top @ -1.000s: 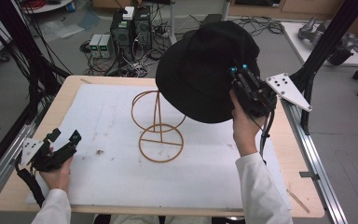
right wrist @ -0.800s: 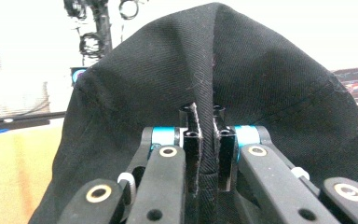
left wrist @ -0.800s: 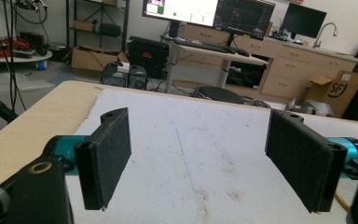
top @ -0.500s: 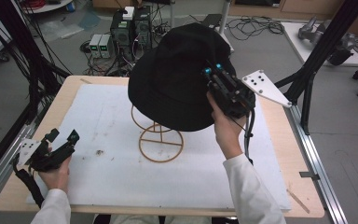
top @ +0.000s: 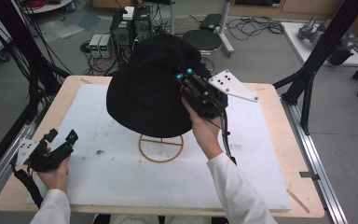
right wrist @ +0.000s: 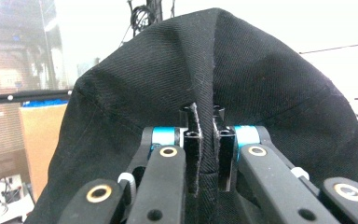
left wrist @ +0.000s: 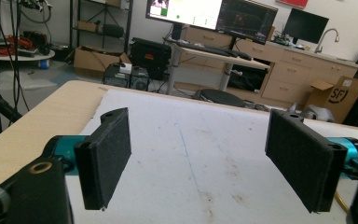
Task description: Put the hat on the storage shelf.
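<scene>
Hat over stand
Right claw [top: 182, 80] clenches black fabric bucket hat [top: 144, 93]; centre its crown above round wire stand [top: 161, 148] before lowering.

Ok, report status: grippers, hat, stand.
Right gripper shut on black hat. Left gripper open, empty, low by table edge. Hat above wire stand. Nothing in the way.

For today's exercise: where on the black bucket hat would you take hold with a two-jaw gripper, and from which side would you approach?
Grip the soft brim of the black hat, pinching a fold of cloth. The right gripper does so, coming from the hat's right side in the high view. The crown is too wide and rounded for the jaws. The left gripper rests open, apart from the wire stand.
</scene>
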Available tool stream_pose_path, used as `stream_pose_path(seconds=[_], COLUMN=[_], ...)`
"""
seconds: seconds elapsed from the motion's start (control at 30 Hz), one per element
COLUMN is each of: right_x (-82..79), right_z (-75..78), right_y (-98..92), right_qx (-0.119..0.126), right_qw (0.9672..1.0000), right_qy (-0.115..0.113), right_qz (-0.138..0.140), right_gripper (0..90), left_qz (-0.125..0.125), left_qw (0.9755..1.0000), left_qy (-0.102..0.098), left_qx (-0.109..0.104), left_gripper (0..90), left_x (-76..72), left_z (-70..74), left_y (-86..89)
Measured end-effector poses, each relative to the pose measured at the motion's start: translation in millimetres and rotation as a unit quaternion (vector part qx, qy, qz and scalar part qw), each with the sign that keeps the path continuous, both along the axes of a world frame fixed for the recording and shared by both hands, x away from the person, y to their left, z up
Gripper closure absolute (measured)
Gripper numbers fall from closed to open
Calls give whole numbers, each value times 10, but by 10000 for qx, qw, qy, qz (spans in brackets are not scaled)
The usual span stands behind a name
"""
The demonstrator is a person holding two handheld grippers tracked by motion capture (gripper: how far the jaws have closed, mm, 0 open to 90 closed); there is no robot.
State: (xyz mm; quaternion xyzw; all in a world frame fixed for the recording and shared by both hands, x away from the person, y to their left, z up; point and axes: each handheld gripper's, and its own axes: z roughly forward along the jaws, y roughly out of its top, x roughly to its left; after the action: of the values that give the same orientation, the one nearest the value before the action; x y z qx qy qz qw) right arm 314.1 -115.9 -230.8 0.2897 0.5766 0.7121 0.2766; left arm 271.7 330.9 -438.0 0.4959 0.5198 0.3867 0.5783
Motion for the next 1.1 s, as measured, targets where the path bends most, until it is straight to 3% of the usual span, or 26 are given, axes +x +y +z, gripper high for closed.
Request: stream_pose_path(seconds=[0.2,0.53,1.1], right_x=[28,105,128], right_z=[-51,-309,-511], right_y=[101,184,161], right_qx=[-132,-262,-169], right_qw=[9999,9989,9979], right_qy=[53,361,621], right_qz=[58,105,83], right_gripper=[865,865,864], left_qz=[6,-11,-27], left_qw=[10000,10000,10000], left_qy=[1,8,-12], left_qx=[-5,23,56], left_gripper=[227,227,227], left_x=[-2,1,-10], left_z=[-1,-3,3], left_y=[4,-6,-25])
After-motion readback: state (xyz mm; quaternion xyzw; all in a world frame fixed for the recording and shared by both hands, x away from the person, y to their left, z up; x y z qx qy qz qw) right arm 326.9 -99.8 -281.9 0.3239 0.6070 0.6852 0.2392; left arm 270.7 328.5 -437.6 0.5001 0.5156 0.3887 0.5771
